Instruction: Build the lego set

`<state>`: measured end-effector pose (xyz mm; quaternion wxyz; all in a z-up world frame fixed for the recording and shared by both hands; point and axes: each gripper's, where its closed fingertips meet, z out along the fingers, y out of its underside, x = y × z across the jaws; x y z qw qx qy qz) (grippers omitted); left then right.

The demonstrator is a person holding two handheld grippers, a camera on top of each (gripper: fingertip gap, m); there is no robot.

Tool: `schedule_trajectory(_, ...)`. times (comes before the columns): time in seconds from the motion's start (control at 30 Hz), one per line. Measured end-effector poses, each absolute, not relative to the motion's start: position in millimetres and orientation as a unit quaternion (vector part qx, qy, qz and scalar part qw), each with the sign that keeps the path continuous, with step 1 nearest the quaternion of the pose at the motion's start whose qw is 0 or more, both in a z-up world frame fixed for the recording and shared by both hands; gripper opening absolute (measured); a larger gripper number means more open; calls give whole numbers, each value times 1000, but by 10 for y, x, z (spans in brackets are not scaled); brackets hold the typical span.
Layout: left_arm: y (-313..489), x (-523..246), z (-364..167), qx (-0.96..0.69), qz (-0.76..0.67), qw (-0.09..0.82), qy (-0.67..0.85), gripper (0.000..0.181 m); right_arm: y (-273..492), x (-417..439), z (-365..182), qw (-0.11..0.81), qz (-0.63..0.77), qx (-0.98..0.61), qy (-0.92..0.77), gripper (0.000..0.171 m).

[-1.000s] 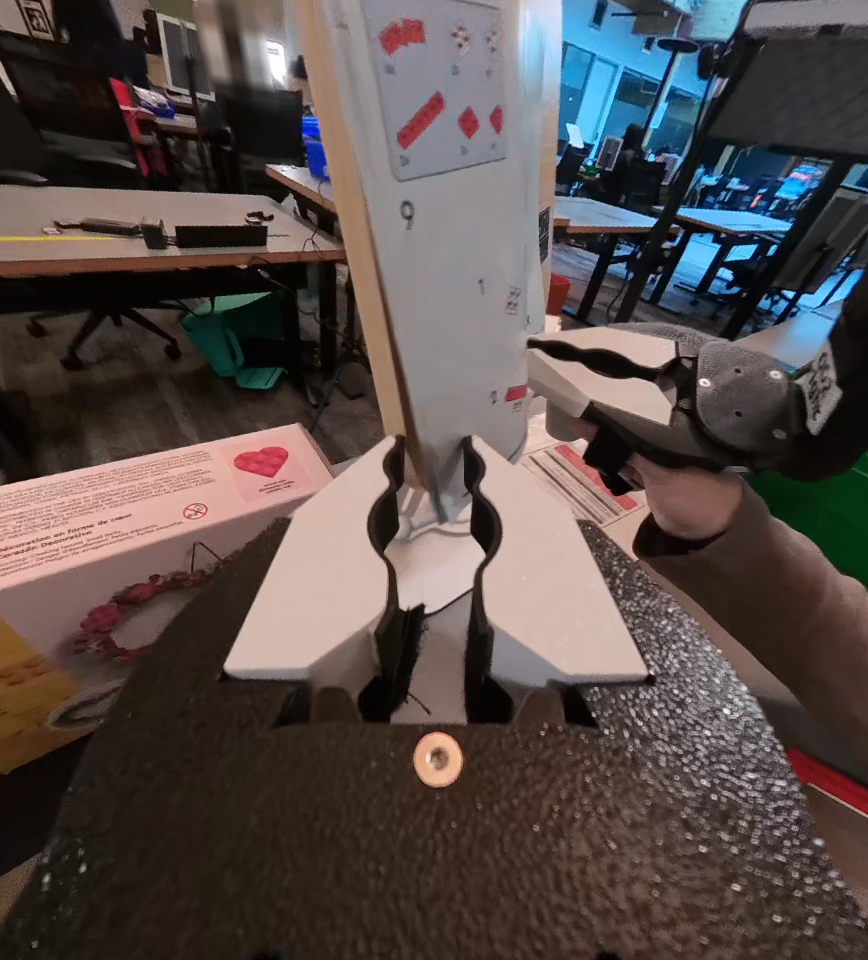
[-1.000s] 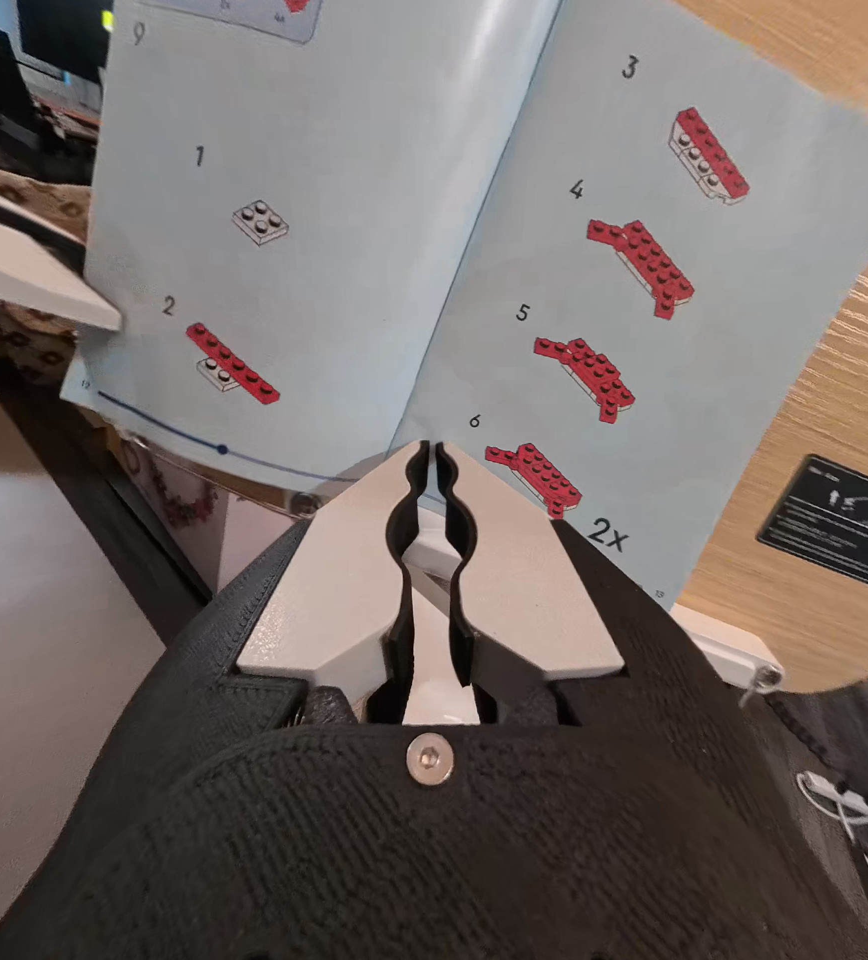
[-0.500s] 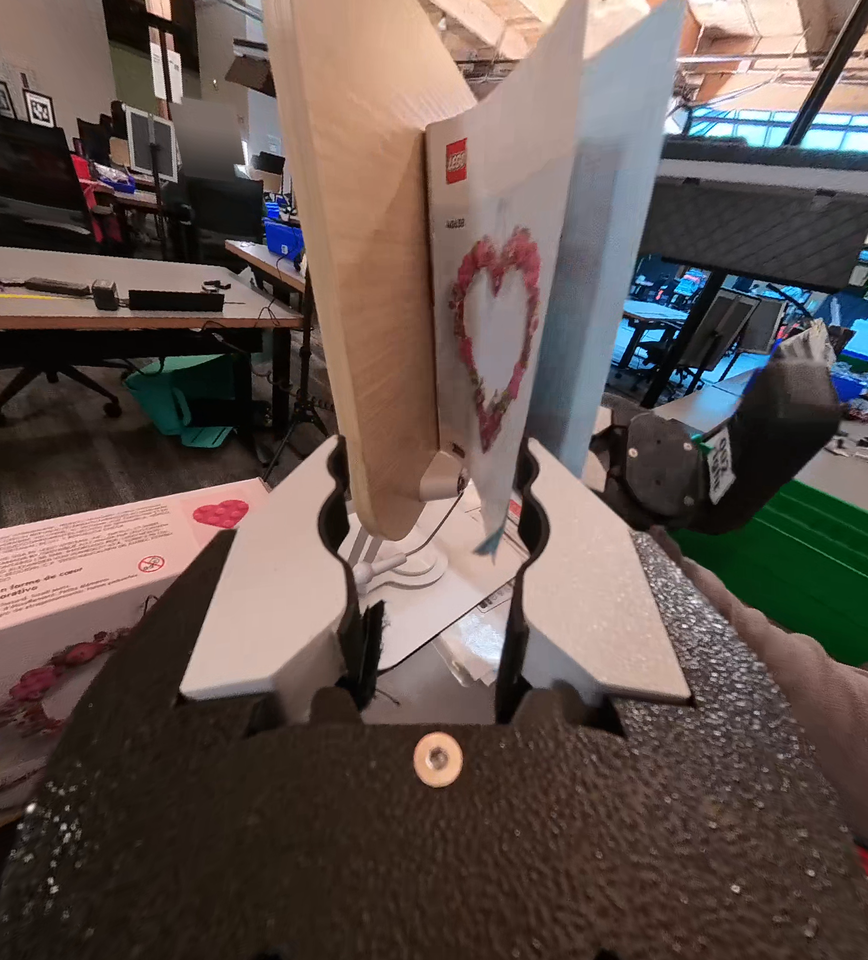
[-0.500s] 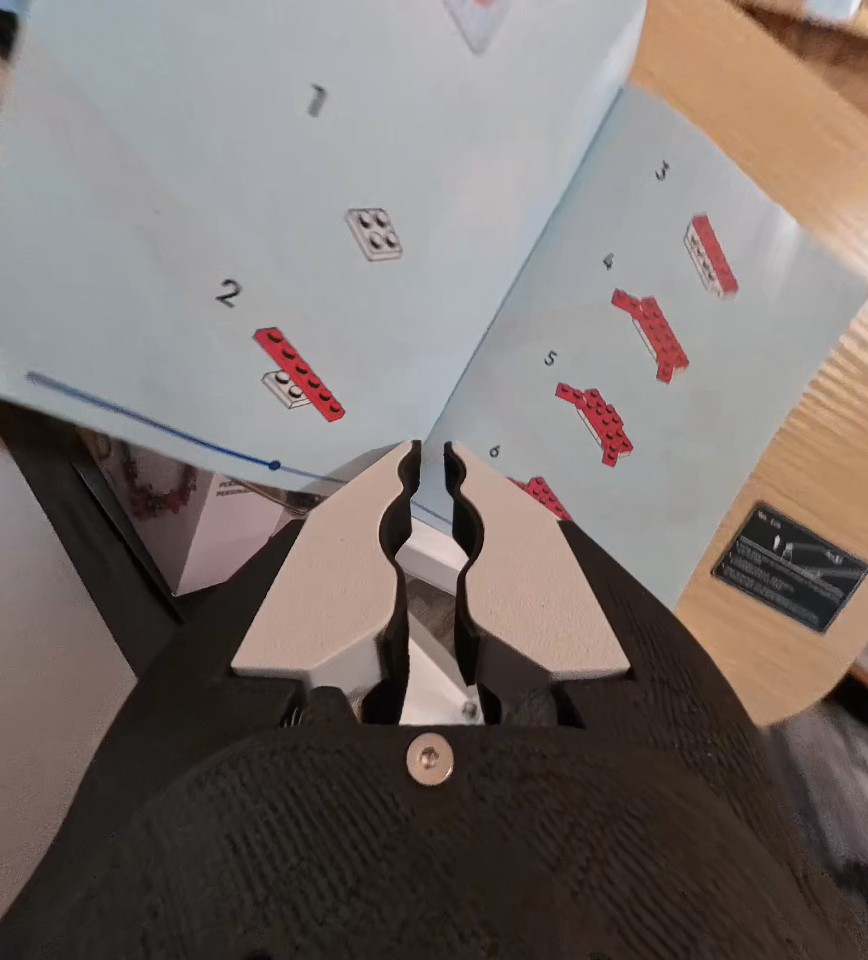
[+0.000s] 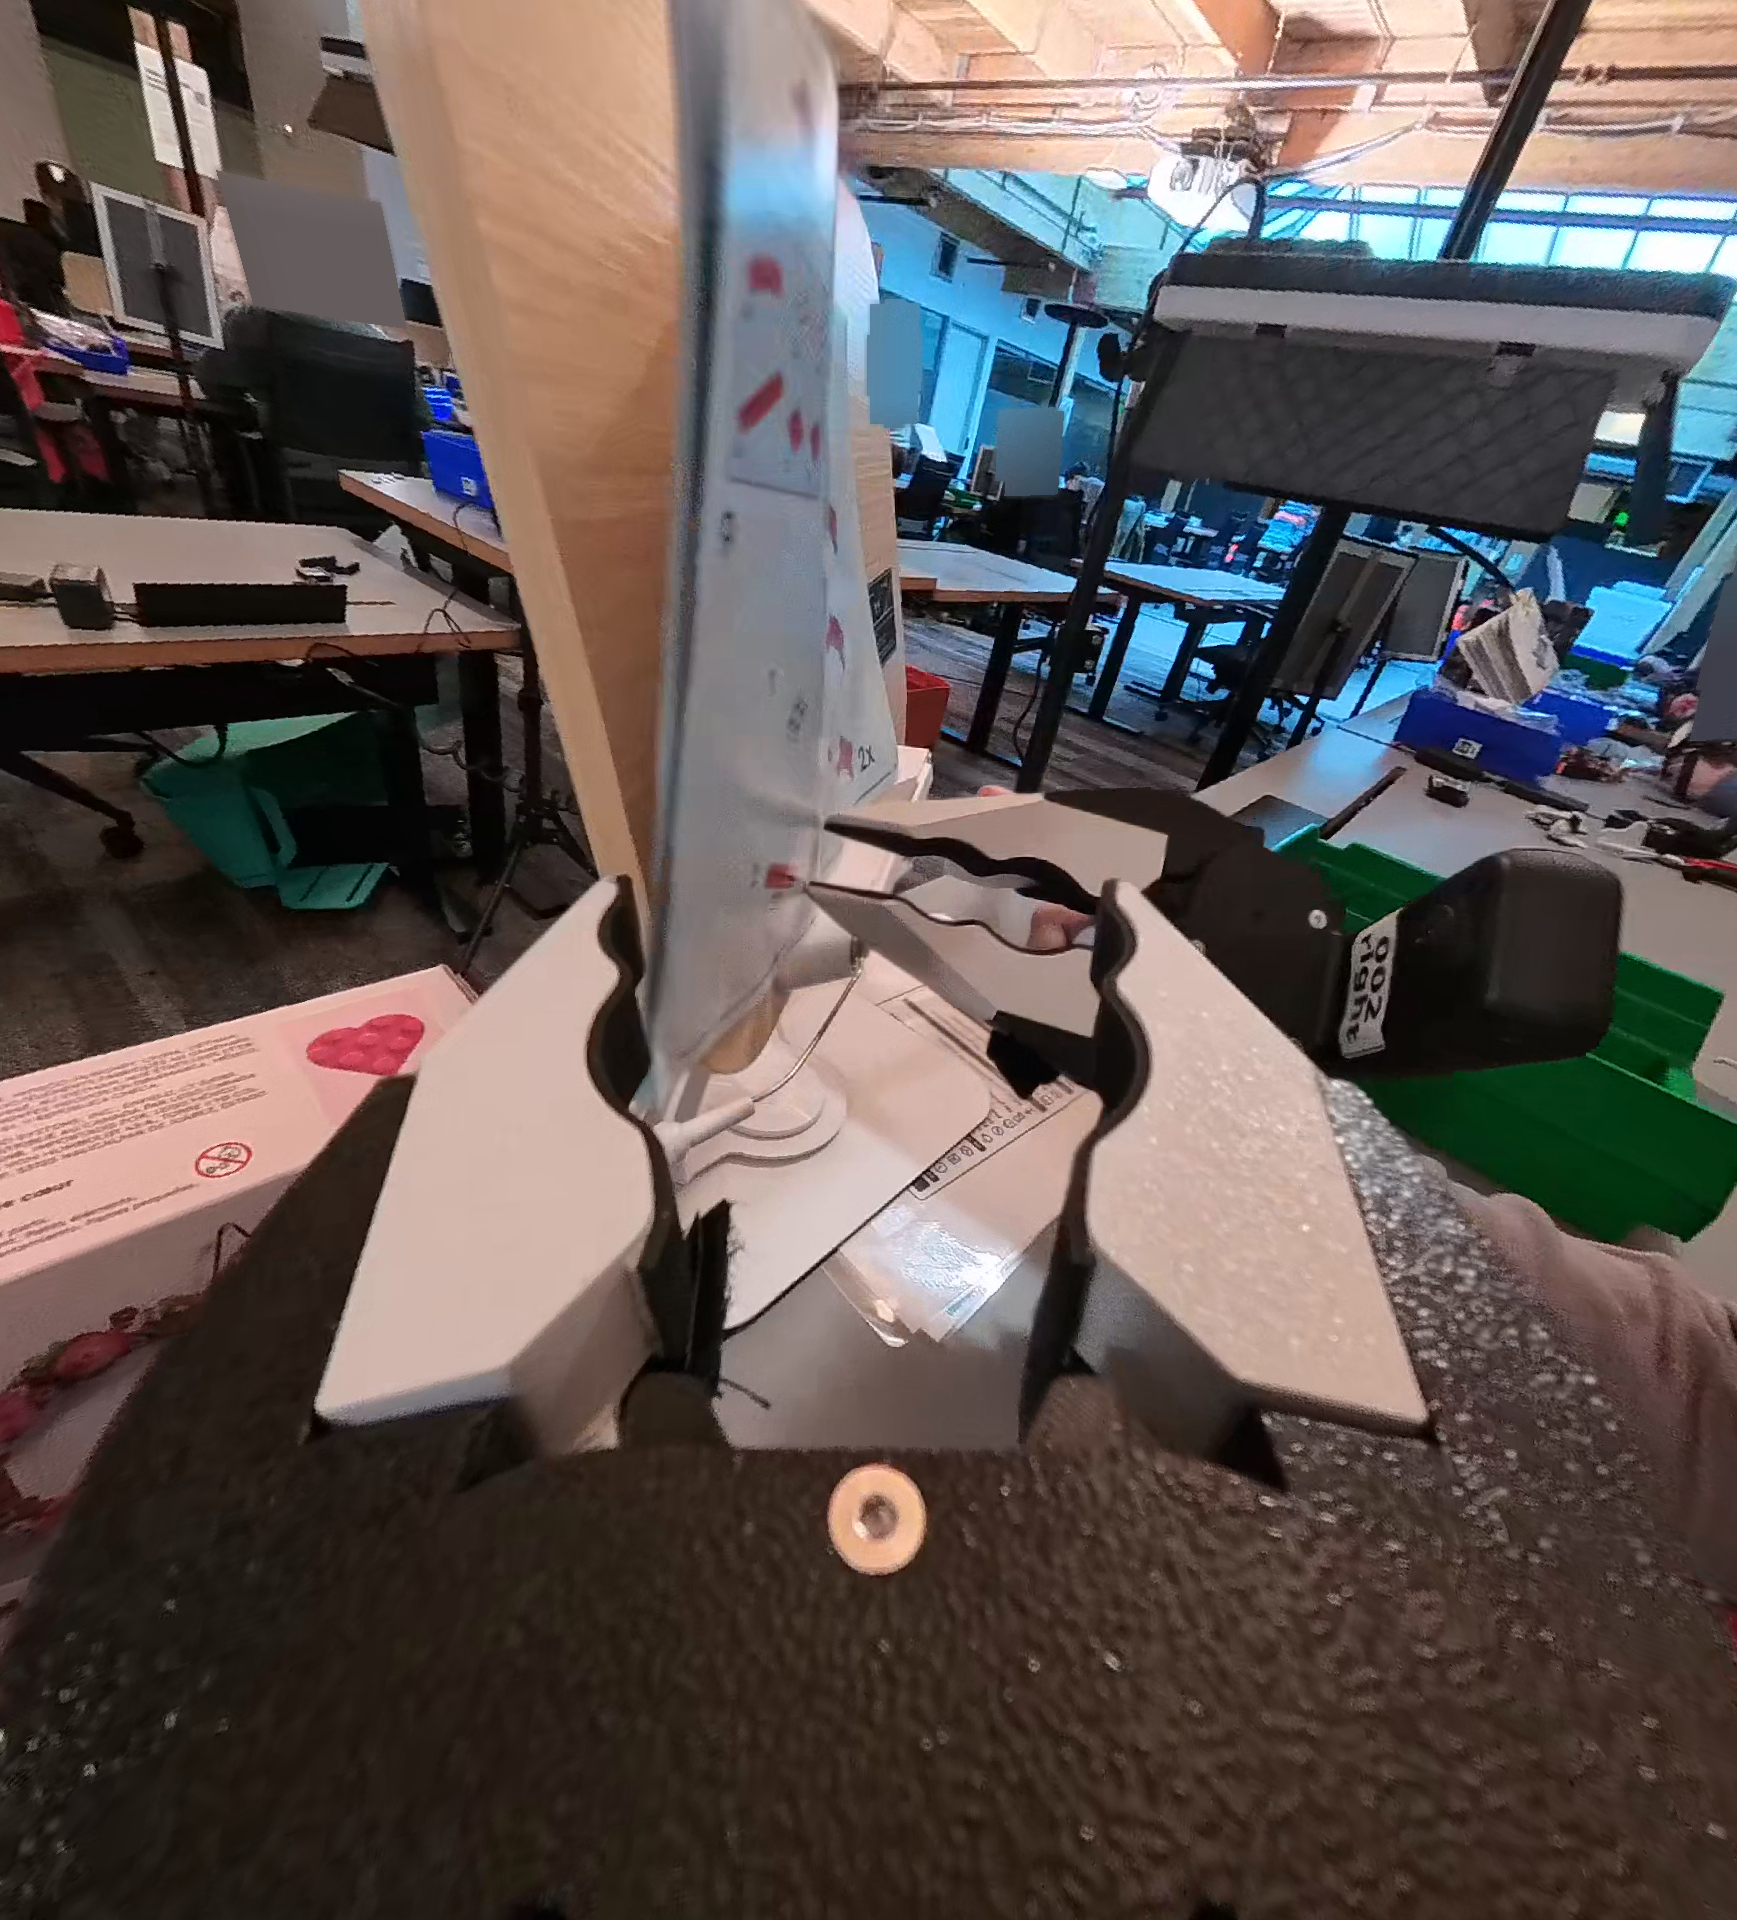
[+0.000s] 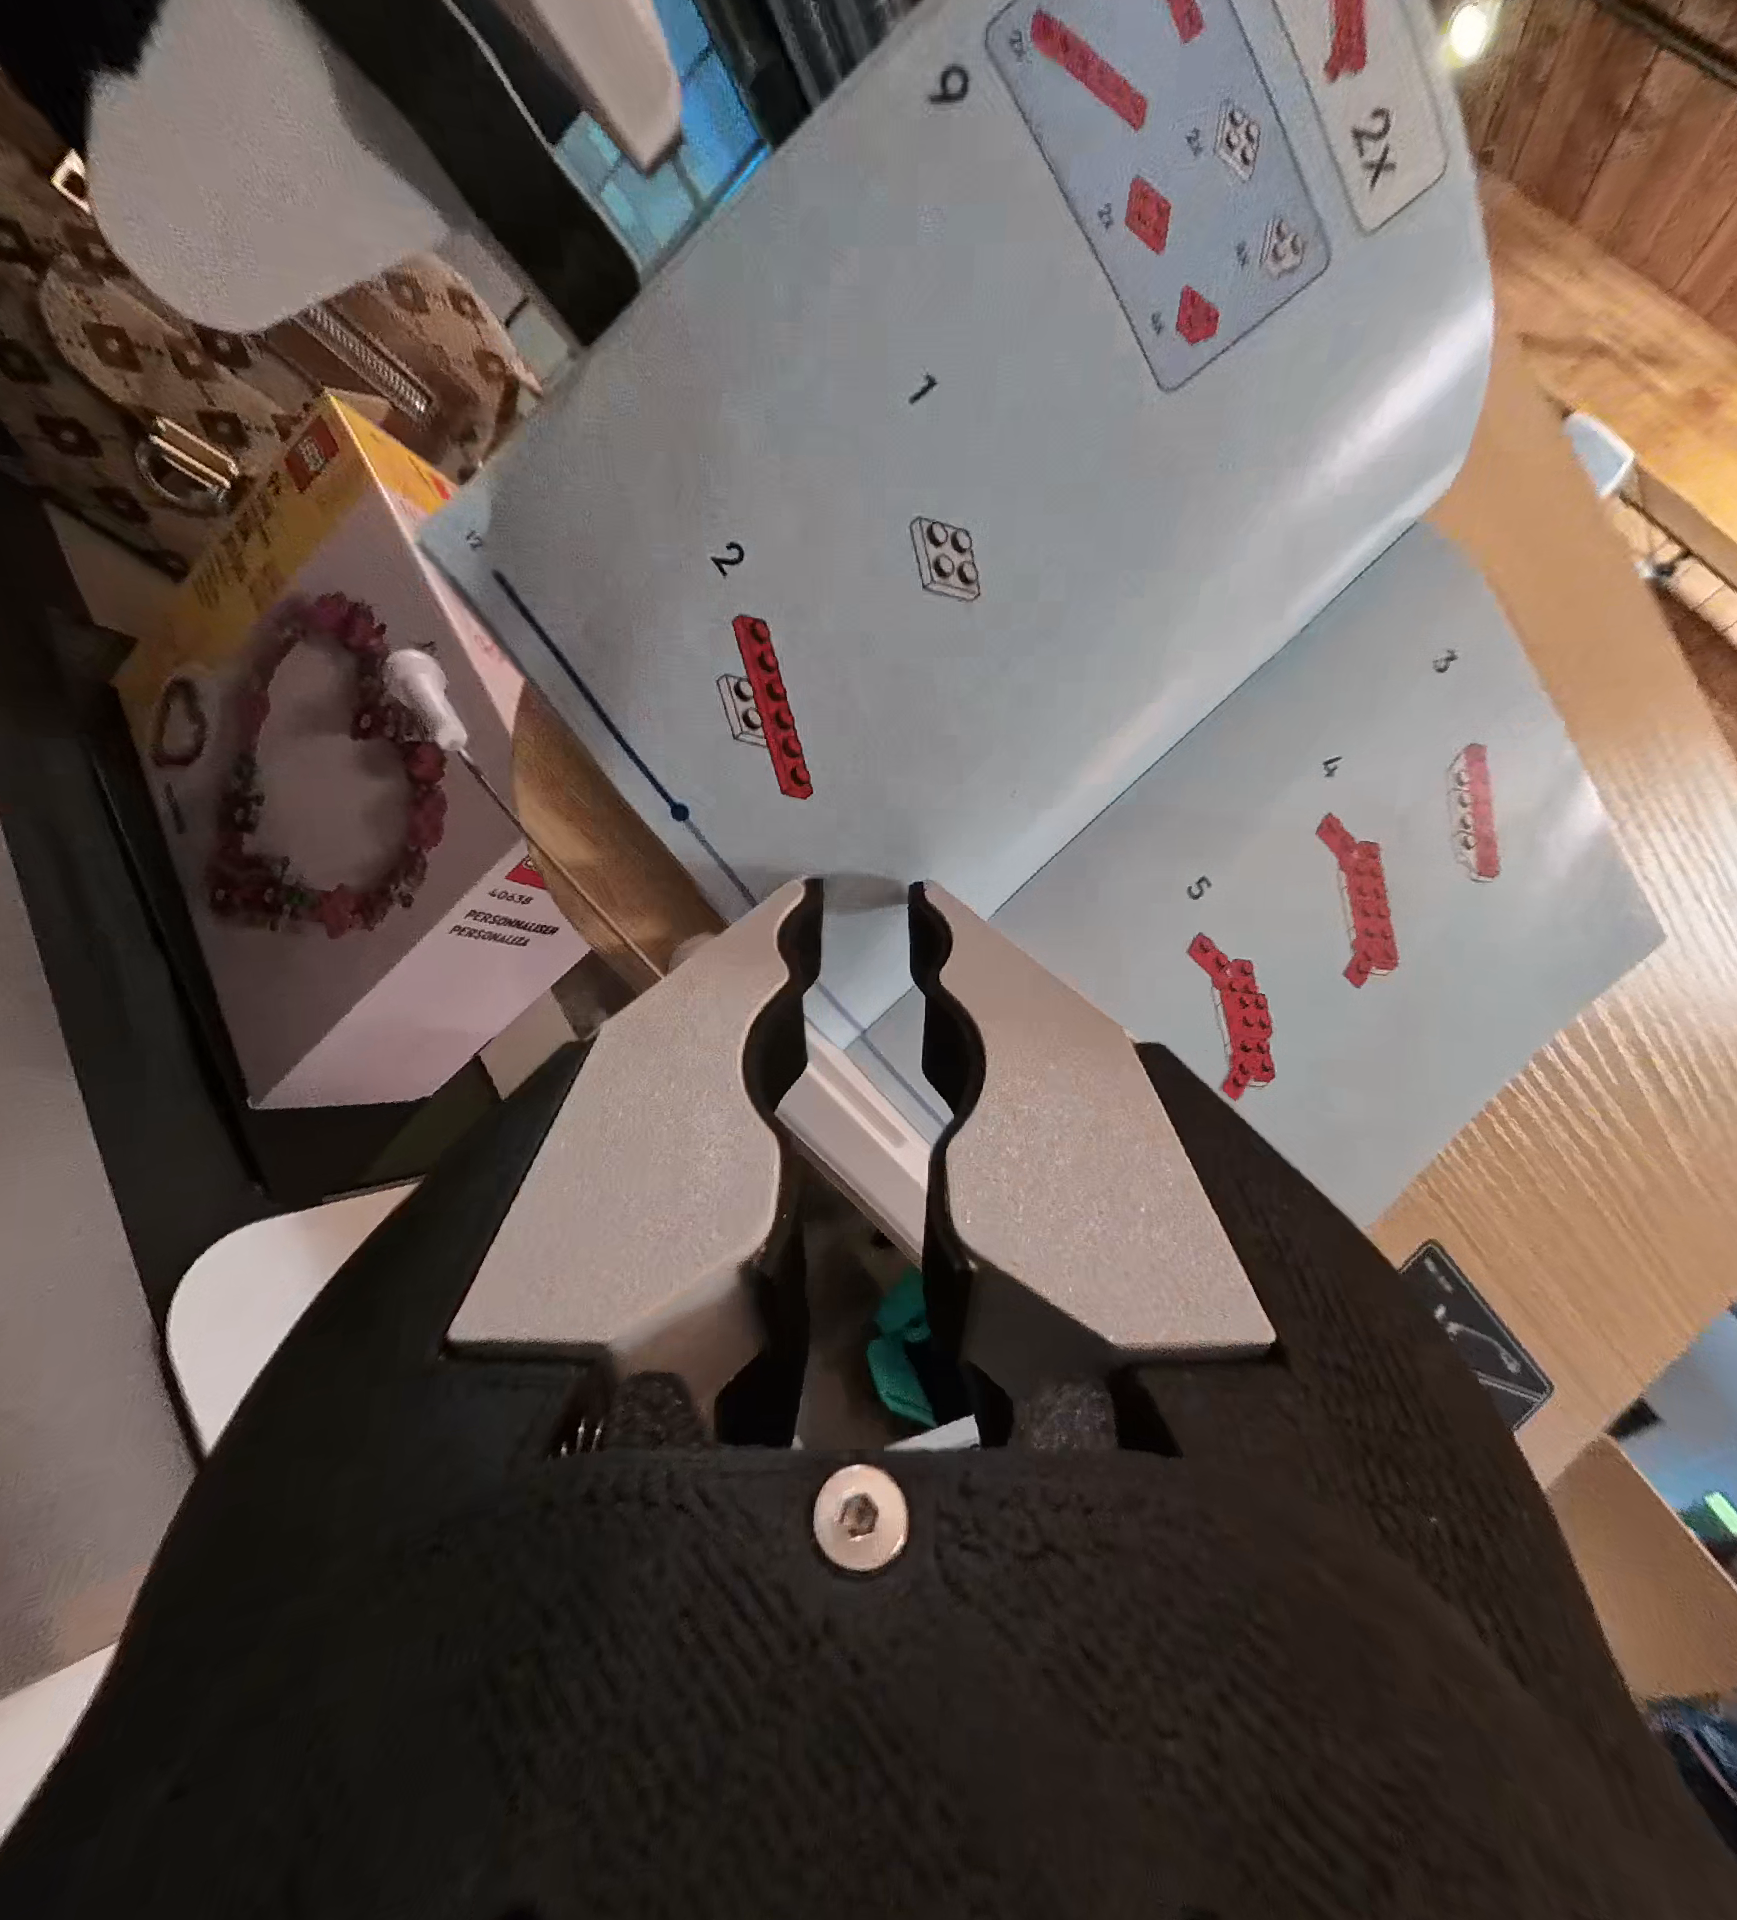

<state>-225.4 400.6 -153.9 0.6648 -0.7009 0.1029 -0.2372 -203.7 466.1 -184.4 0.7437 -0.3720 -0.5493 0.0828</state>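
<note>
Lego box [image 5: 116, 1164] on grey table [image 5: 1674, 935]

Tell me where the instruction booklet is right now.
The instruction booklet stands open against the wooden stand, just ahead of the right hand-held gripper, with the set's box to its left.

Stood in a large open workshop: rows of tables [image 5: 168, 623], office chairs [image 5: 324, 395], dark carpeted floor [image 5: 116, 935], exposed wooden ceiling beams [image 5: 1155, 94], bright blue-lit windows [image 5: 1622, 239] beyond.

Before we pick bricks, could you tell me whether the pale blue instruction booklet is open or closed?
Open. The pale blue instruction booklet shows two facing pages of red brick steps, propped upright against the light wooden board.
</note>
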Motion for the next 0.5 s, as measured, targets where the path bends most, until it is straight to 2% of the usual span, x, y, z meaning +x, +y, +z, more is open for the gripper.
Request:
schedule_trajectory(0.03, 4019, -2280, -1539, -702, -230, 667, 97, 80, 4670, -2054, -1865, 739, 80, -378, -552, 16)
schedule_trajectory(0.33, 4133, -2510, -1562, -696, -180, 693, 53, 21, 4747, -2081, -1932, 727, 90, -411, -543, 16)
schedule_trajectory(0.4, 4135, -2526, -1564, -694, -169, 697, 57, 0, 4742, -2077, -1929, 725, 98, -412, -542, 17)
schedule_trajectory(0.5, 4167, -2549, -1587, -699, -157, 696, 51, 0, 4621, -2036, -1846, 737, 159, -382, -534, 24)
